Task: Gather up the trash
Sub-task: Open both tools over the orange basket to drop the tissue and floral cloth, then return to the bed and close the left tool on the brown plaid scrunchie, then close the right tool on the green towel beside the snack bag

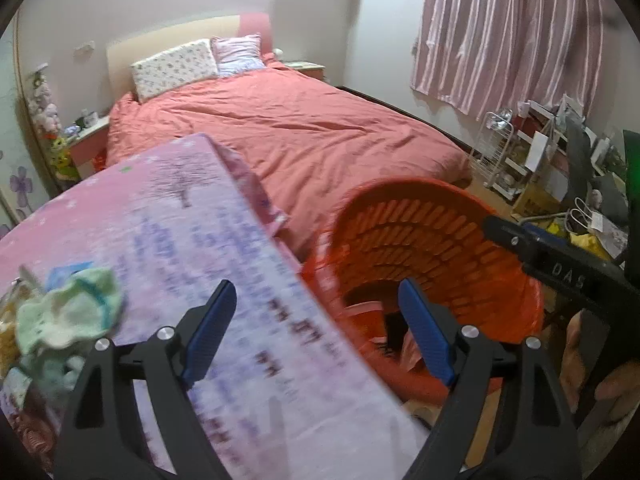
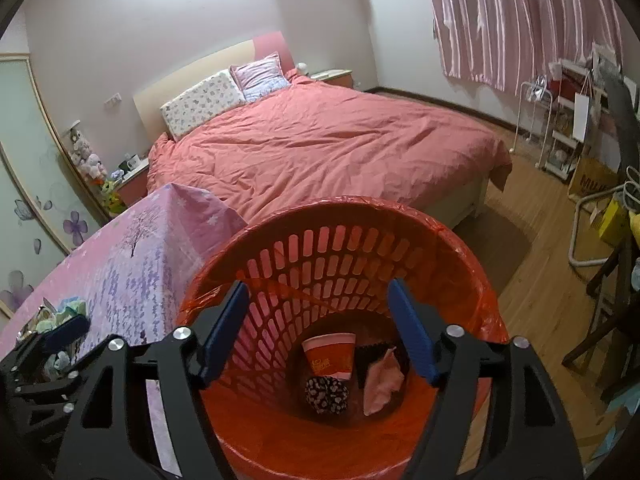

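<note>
An orange slatted trash basket (image 2: 460,280) with an orange liner stands beside a table with a pink flowered cloth (image 2: 132,264). Inside it lie a red paper cup (image 2: 330,354), a dark patterned ball (image 2: 326,394) and a pink crumpled wrapper (image 2: 382,384). My right gripper (image 2: 318,330) is open and empty right above the basket. My left gripper (image 1: 320,328) is open and empty over the table edge, with the basket (image 1: 432,236) to its right. Crumpled pale green trash (image 1: 68,312) lies on the cloth (image 1: 168,216) at the left; it also shows in the right wrist view (image 2: 64,312).
A bed with a salmon cover (image 2: 328,144) fills the room behind the table. A white rack, boxes and bags (image 2: 580,152) crowd the right wall under striped curtains (image 2: 520,20). Wooden floor (image 2: 532,264) lies right of the basket. The right gripper's body (image 1: 560,268) shows in the left view.
</note>
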